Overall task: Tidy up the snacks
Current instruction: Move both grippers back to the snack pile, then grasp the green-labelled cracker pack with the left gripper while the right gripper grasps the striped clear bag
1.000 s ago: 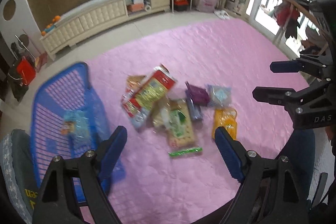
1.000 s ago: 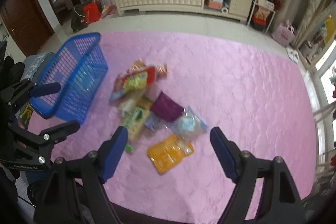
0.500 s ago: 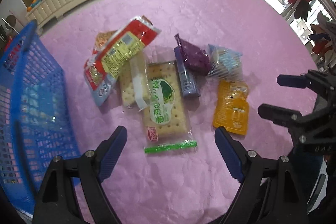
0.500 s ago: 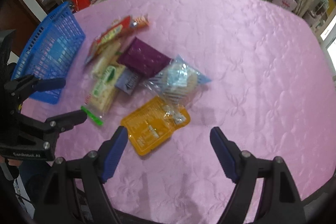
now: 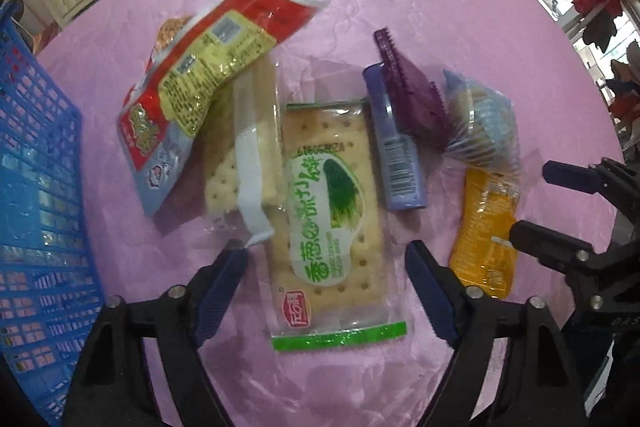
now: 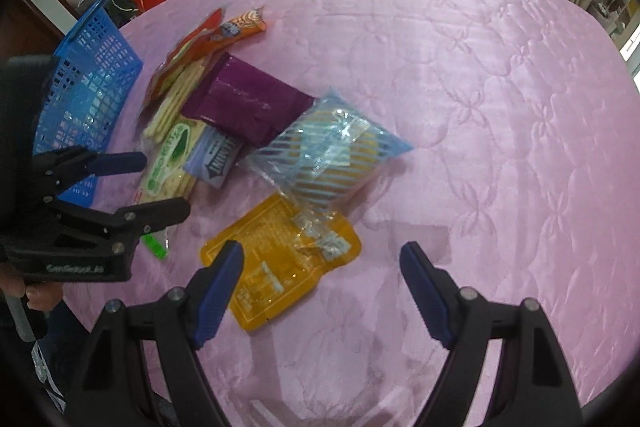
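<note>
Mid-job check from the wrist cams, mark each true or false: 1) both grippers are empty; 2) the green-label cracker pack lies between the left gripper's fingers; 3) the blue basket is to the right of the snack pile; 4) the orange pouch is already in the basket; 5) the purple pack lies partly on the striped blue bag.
1) True: left gripper and right gripper hold nothing; the left's jaws are closing.
2) True: the cracker pack lies between them, unpinched.
3) False: the blue basket is left of the pile.
4) False: the orange pouch lies on the pink cloth.
5) False: the purple pack lies beside the striped blue bag, not on it.
</note>
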`<state>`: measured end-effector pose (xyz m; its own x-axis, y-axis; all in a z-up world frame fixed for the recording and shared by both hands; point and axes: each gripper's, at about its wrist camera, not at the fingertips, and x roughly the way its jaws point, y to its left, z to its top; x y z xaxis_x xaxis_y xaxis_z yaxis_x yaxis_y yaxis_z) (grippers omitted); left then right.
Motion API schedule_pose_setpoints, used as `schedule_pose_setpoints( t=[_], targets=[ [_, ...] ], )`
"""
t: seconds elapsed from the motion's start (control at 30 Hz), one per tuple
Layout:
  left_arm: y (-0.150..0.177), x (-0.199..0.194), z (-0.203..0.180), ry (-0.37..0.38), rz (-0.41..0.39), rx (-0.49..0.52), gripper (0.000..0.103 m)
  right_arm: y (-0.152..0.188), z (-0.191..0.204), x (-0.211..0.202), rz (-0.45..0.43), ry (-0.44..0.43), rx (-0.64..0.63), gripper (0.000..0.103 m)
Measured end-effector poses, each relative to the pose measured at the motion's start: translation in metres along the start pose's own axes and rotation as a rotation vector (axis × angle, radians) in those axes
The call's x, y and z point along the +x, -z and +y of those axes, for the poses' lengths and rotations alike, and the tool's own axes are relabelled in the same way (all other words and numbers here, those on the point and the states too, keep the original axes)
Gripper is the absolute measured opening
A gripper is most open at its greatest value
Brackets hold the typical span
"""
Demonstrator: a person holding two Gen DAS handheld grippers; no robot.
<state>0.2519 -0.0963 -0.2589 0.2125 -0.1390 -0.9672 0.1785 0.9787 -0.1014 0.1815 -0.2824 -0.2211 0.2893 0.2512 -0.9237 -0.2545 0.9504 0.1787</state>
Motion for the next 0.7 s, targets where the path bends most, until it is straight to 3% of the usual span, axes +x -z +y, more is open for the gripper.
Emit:
schedule_pose_setpoints(
  t=[0.1,0.17,0.2,0.37,0.7],
  targets=[
    [0.0,0.0,-0.004,-0.013,-0.011,0.016,0.072,0.002,-0.003,0.0,0.004,0.002,0.004,0.084],
    [0.001,-0.002,-0.009,-0.023,-0.016,0.025,0.056,0.002,-0.002,-0.002,0.004,0.0,0.007,0.084],
    [0.003,-0.003,-0.013,-0.022,-0.015,0.025,0.053,0.002,-0.001,-0.003,0.004,-0.003,0.008,0.084],
    [0.013,-0.012,-0.02,0.023,-0.032,-0.017,0.052,0.006,0.002,-0.015,-0.004,0.004,-0.005,0.084],
    [0.049,-0.077,-0.038,0.012,-0.158,0.0,0.049,0.007,0.007,-0.04,-0.023,0.034,-0.07,0.084]
  ],
)
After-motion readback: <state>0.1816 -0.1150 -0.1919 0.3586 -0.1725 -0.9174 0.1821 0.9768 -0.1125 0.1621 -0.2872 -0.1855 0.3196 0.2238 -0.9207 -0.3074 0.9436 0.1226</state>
